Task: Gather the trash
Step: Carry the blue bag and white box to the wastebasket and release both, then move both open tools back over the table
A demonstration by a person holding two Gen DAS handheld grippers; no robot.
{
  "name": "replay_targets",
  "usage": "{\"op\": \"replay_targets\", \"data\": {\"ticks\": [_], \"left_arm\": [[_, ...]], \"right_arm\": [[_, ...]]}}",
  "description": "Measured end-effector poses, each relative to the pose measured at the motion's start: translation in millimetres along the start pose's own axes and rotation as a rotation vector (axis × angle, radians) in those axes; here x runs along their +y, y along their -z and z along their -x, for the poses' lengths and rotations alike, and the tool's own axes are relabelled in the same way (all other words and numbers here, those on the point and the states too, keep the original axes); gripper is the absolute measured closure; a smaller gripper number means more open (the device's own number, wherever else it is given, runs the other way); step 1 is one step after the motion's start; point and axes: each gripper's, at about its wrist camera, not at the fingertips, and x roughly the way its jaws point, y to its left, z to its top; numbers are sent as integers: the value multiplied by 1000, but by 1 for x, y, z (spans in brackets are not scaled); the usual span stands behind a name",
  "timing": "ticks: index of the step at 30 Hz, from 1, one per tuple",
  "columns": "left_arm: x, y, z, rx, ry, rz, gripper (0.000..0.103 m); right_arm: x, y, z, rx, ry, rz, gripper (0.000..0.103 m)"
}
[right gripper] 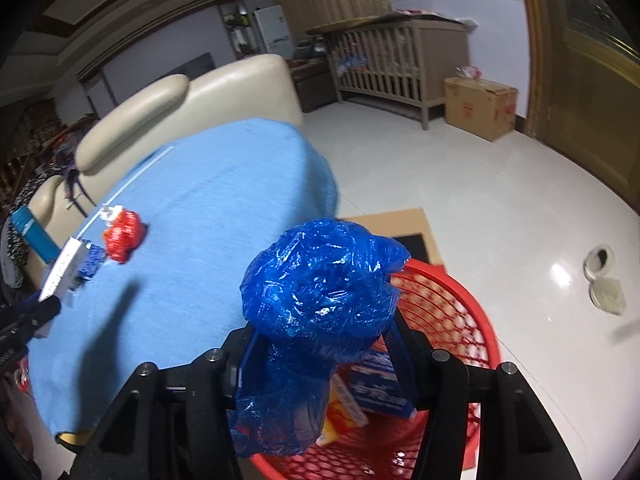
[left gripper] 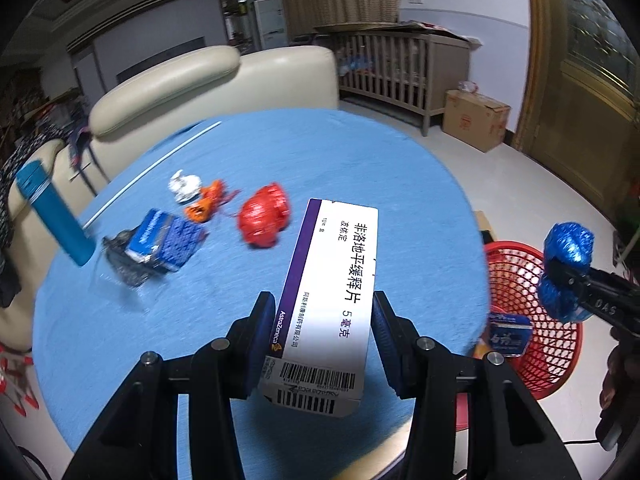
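Left wrist view is showing the left gripper (left gripper: 324,332) clamping a white cardboard medicine box (left gripper: 328,300), its blue ribbed pads pressing both long sides. That box is flat and rectangular, carrying a purple stripe, dark printed characters and barcodes at its near end, and it is hanging above the table's blue cloth (left gripper: 120,340), which is looking soft and slightly fuzzy. Lying on the cloth are a crumpled red plastic bag (left gripper: 264,216), orange scraps (left gripper: 206,202), a crinkled white wad (left gripper: 184,186) and a blue-and-clear wrapper (left gripper: 160,248), all glossy and wrinkled.

Right wrist view is showing the right gripper (right gripper: 320,340) squeezing a balled-up blue plastic bag (right gripper: 320,288), shiny, translucent and heavily creased, bulging above the jaws and trailing below them. It is hovering over a red plastic mesh basket (right gripper: 460,320) standing on the pale tiled floor beside the table, with small printed cartons (right gripper: 376,388) lying inside.
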Motion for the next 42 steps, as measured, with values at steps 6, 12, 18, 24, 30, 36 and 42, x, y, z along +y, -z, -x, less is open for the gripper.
{"op": "replay_targets", "data": {"ticks": [6,12,18,24,30,36,42], "left_arm": [[-36,-9,-2,-7,49,-66,53],[-73,-14,-6,-7,94,-135,53],[-103,-16,-13,7,132,-190,53],[-132,-18,-19,21,175,-240,53],[-164,-18,-30,58,247,-307,51],[-186,-18,-48,115,306,-332,34],[-167,-24,-48,117,311,-274,27]], "right_arm": [[-23,10,-10,48,29,-32,44],[-37,18,-23,114,30,-58,37],[-56,23,-24,115,39,-111,22],[-82,17,-9,58,45,-197,21],[-103,11,5,22,62,-258,16],[-123,7,14,3,75,-314,16],[-125,5,17,-1,74,-327,16]]}}
